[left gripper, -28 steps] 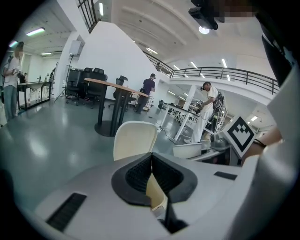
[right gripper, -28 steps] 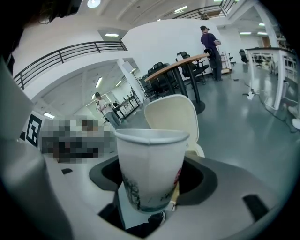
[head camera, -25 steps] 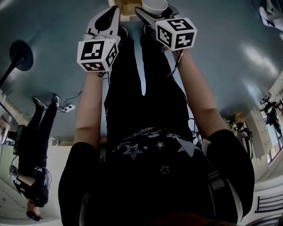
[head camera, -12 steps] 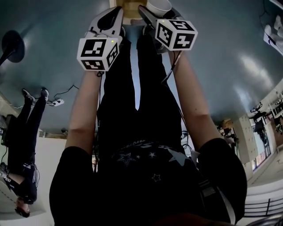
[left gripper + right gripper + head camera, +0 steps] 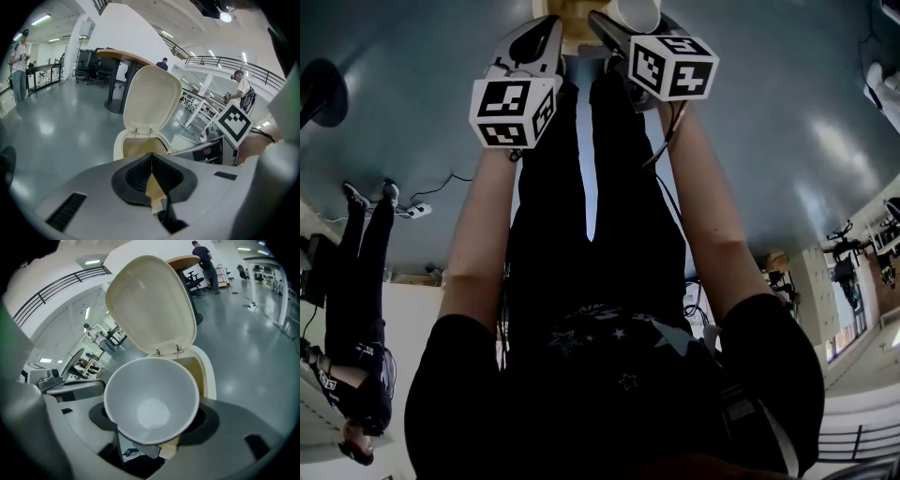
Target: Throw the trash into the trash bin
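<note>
white paper cup [image 5: 151, 401], the trash, sits clamped between the jaws of the right tool [image 5: 152, 423], its open mouth facing that tool's camera, close in front of the cream plastic trash bin [image 5: 209, 376], whose oval lid [image 5: 150, 305] stands raised. left tool [image 5: 151, 173] has its jaws closed tip to tip, seemingly on nothing, pointing at the same bin above the grey glossy floor [image 5: 56, 126]
</note>
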